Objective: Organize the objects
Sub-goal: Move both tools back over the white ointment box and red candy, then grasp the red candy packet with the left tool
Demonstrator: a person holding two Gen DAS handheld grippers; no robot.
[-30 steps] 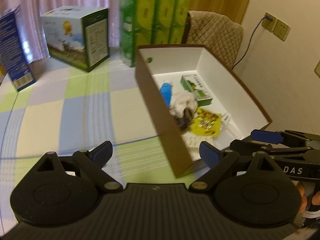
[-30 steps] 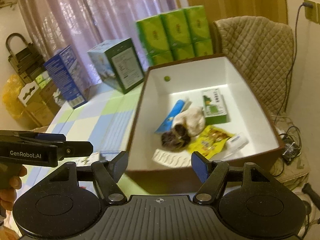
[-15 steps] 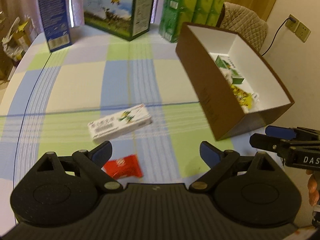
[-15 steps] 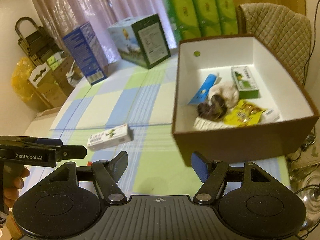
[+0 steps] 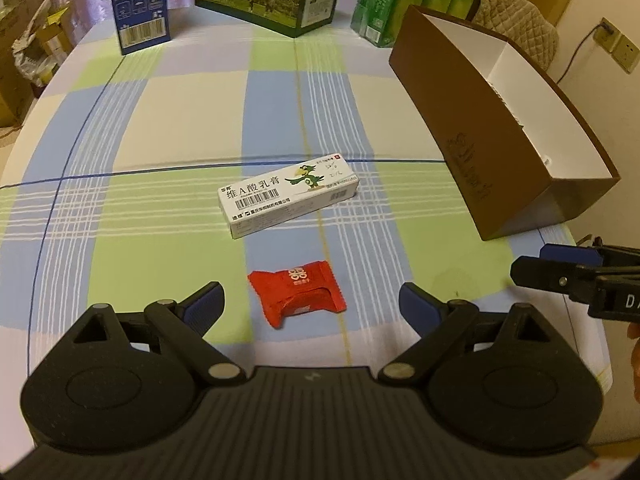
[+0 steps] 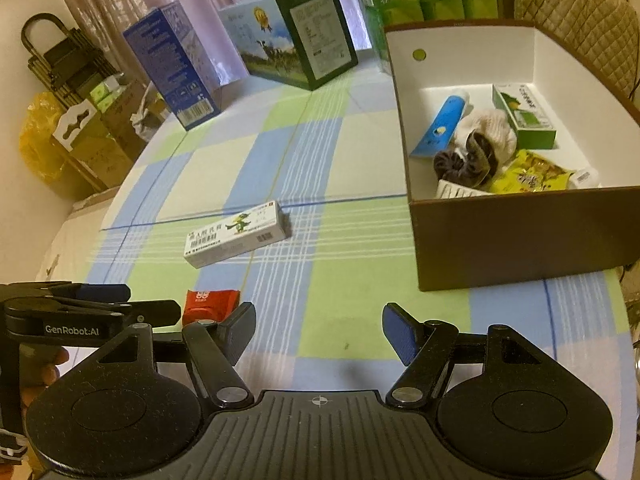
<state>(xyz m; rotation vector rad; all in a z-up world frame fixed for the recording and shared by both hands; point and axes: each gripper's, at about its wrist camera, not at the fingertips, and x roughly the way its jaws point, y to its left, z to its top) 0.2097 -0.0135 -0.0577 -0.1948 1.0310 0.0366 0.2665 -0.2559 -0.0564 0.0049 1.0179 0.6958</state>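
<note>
Between the spread fingers of the left claw lies a red sachet on the worktop — untouched; white carton just beyond. Right claw apart, empty — brown box far right.

On the table, the ointment carton lies near the middle, the candy packet just before it toward the near edge, the open box along the right edge.
</note>
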